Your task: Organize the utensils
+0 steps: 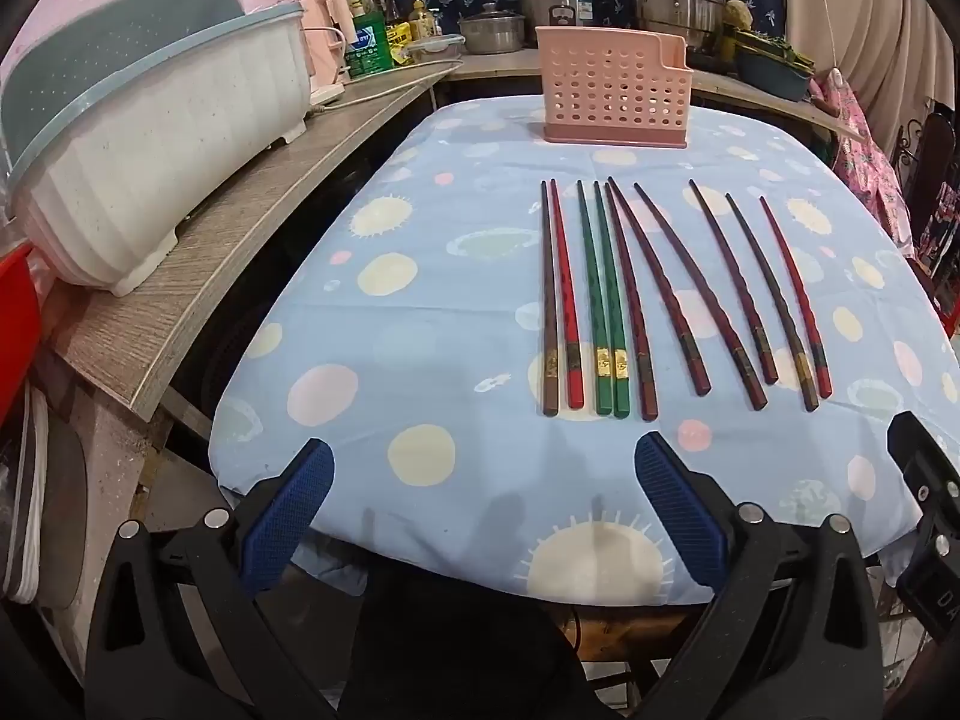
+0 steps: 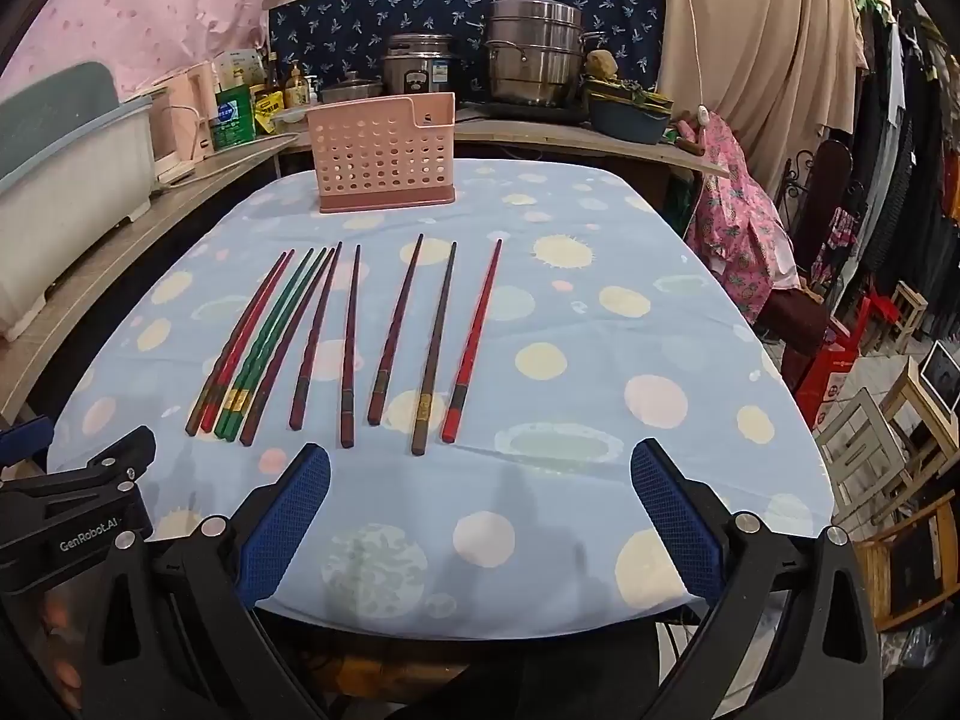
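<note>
Several chopsticks lie side by side on the blue dotted tablecloth, tips pointing away; two are green, the others red, brown or dark maroon. They also show in the right wrist view. A pink perforated utensil holder stands upright at the far end, also in the right wrist view. My left gripper is open and empty, above the near table edge, short of the chopsticks. My right gripper is open and empty, likewise near the front edge.
A white and grey dish rack sits on the wooden counter at left. Pots, bottles and a rice cooker stand behind the table. Chairs and clothes crowd the right side.
</note>
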`<state>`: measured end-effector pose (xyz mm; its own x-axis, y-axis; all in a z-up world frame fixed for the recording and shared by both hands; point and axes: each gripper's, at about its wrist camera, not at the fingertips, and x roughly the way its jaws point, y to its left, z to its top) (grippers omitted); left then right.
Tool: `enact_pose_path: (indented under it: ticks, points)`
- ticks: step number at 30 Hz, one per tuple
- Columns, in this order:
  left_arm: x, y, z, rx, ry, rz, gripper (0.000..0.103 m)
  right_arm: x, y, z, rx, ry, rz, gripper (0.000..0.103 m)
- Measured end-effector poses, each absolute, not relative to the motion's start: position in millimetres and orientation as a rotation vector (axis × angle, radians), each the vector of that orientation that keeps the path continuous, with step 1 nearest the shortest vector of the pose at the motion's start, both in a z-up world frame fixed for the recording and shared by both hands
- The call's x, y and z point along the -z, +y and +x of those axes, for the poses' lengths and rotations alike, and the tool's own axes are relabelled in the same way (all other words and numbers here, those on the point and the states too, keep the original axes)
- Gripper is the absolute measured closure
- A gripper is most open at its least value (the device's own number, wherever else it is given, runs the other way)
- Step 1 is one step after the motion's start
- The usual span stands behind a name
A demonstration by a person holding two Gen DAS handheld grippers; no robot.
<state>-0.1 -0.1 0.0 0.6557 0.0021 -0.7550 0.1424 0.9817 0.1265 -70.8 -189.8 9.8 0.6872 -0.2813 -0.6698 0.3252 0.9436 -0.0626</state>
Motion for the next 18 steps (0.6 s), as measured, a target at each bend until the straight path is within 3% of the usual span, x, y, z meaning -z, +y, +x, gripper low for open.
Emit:
enact_pose_path:
  ticks: [18]
  points:
    - [2.8,-1.7,1.9,0.086,0.859,0.187,0.007,-6.0,-191.5,-68.2,0.323,0.743,0.087,0.007]
